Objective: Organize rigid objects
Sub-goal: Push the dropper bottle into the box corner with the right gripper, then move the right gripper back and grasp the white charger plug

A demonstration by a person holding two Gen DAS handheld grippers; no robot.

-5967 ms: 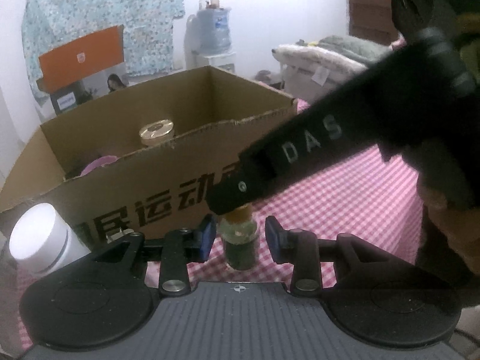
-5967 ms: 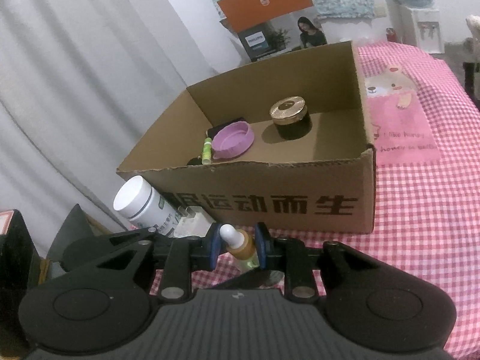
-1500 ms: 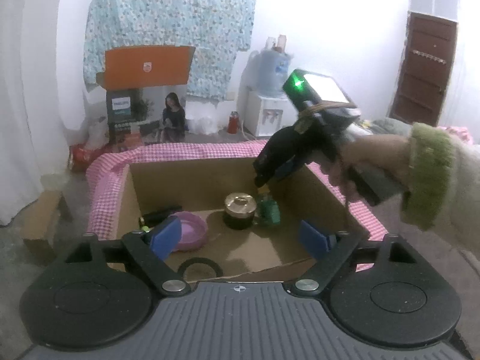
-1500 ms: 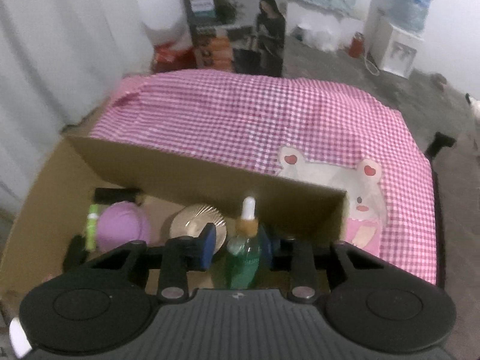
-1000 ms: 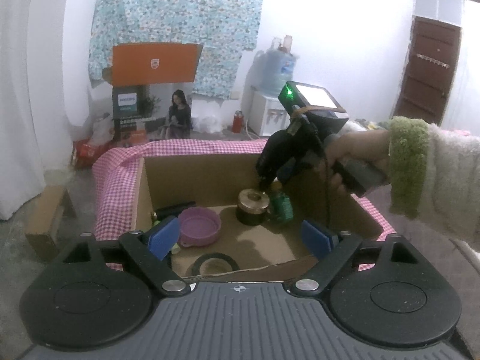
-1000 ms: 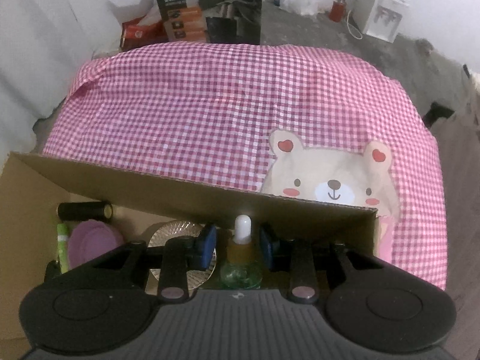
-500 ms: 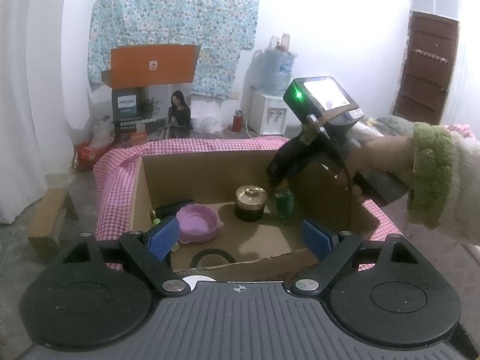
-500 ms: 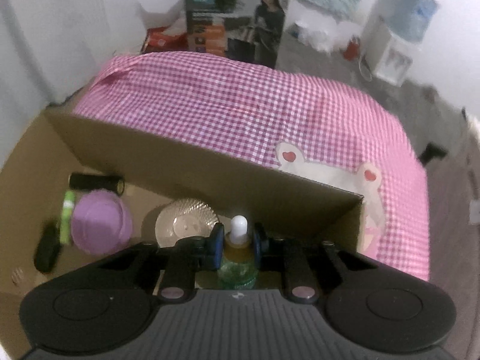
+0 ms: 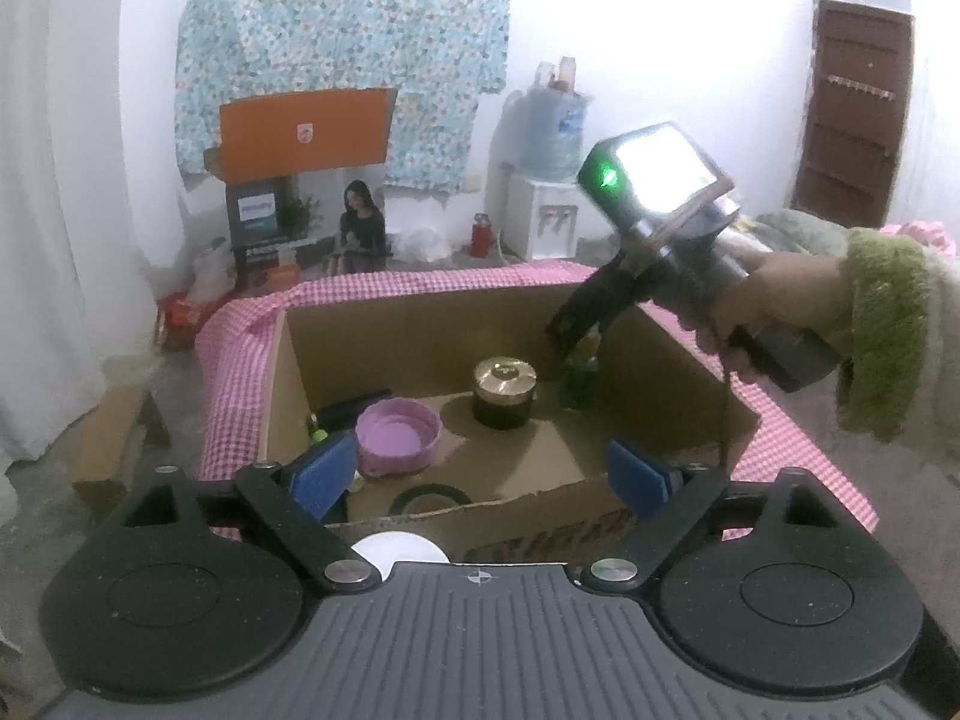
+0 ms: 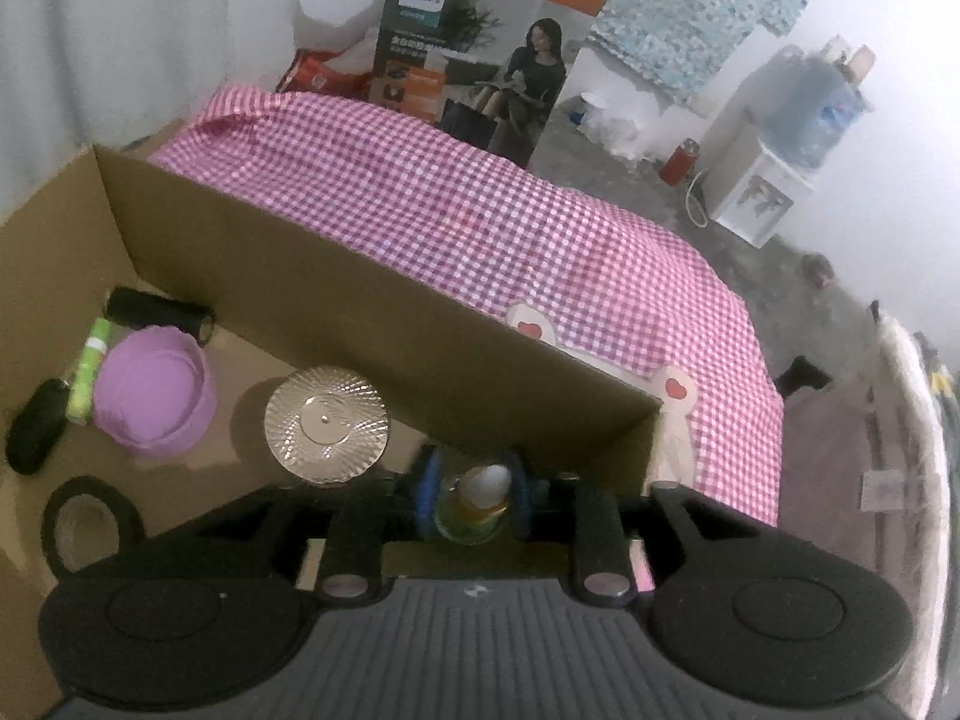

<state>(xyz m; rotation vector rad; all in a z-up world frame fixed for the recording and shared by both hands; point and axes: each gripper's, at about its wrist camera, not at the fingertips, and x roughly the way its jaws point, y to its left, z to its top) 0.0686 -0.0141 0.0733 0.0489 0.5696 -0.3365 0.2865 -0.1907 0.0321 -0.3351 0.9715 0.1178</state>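
Right wrist view: the right gripper [image 10: 474, 504] has its blue fingers [image 10: 429, 495] clenched on one dropper bottle [image 10: 477, 507], gripping its amber neck just under the white bulb. The green body below is hidden behind the gripper's frame here. In the left wrist view the same bottle [image 9: 579, 375] stands upright in the far right corner of the cardboard box [image 9: 678, 372], with the right gripper [image 9: 576, 339] reaching down onto it from the right; whether its base touches the box floor cannot be told.

Just left of the bottle sits one dark jar with a gold lid [image 10: 327, 426]. Further left is one purple bowl-shaped lid [image 10: 153, 399], then one slim green tube [image 10: 87, 381] and two black cylinders, one [image 10: 159, 312] by the far wall and one [image 10: 36, 426] near the left wall. One black ring [image 10: 90, 519] lies at the near edge of the box floor.

The left gripper [image 9: 480, 474] is released, its blue fingers [image 9: 321, 471] spread wide with nothing between them, hovering at the box's near wall. Below it a white round cap [image 9: 399, 549] shows, mostly cut off by the gripper body.

The box rests on a pink checked cloth [image 10: 480, 210].
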